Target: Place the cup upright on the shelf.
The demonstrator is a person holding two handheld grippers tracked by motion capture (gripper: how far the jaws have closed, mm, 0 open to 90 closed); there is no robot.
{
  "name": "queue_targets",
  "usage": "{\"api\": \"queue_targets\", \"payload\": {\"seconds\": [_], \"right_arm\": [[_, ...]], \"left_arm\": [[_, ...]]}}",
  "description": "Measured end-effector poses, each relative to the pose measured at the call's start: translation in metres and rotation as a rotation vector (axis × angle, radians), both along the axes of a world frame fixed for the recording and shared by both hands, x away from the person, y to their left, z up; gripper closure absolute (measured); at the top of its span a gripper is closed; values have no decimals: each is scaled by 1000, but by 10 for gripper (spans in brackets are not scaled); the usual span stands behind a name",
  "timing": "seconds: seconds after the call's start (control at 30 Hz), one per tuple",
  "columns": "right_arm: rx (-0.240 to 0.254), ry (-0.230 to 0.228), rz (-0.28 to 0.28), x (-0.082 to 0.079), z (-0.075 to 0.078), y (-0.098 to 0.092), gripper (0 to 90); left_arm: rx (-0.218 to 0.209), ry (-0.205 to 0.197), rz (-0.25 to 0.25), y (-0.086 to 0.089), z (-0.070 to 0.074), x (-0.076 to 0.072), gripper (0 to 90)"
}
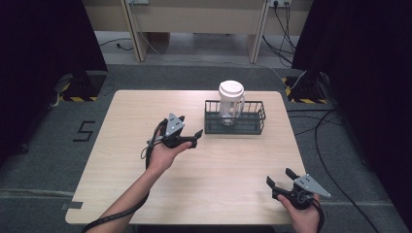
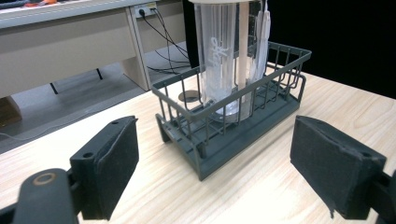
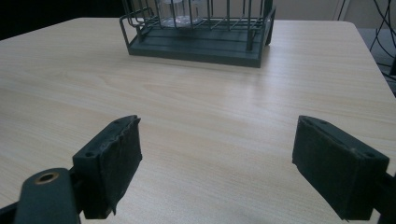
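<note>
A dark wire basket (image 1: 255, 121) stands on the far middle of the wooden table (image 1: 145, 107). Inside its left half a clear plastic jar with a white lid (image 1: 231, 99) stands upright. My left gripper (image 1: 190, 128) is open, held just left of the basket, with nothing between its jaws. In the left gripper view the basket (image 2: 261, 121) and the jar (image 2: 219, 56) sit a short way ahead of the gripper (image 2: 215, 172). My right gripper (image 1: 280, 178) is open near the table's front right corner, empty. In the right gripper view the basket (image 3: 201, 44) lies far ahead of the gripper (image 3: 217, 168).
Bare tabletop (image 3: 196, 107) stretches between the right gripper and the basket. Cables (image 1: 320, 141) run over the floor to the right of the table. A pale bench (image 1: 194, 19) stands behind the table, and black curtains hang at both sides.
</note>
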State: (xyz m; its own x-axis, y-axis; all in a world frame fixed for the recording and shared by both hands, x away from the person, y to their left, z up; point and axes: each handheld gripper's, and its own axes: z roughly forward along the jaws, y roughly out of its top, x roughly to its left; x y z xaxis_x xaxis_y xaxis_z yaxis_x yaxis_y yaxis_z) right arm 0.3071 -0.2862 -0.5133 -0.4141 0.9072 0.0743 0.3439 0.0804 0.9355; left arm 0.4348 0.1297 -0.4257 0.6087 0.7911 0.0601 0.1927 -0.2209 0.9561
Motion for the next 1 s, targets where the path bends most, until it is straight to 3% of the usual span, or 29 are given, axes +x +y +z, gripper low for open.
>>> {"api": "queue_targets", "payload": {"seconds": [1.0], "right_arm": [[-6,0,-2,-1,0,1,163]], "left_arm": [[-19,8,65,56,-19,-44,154]]}}
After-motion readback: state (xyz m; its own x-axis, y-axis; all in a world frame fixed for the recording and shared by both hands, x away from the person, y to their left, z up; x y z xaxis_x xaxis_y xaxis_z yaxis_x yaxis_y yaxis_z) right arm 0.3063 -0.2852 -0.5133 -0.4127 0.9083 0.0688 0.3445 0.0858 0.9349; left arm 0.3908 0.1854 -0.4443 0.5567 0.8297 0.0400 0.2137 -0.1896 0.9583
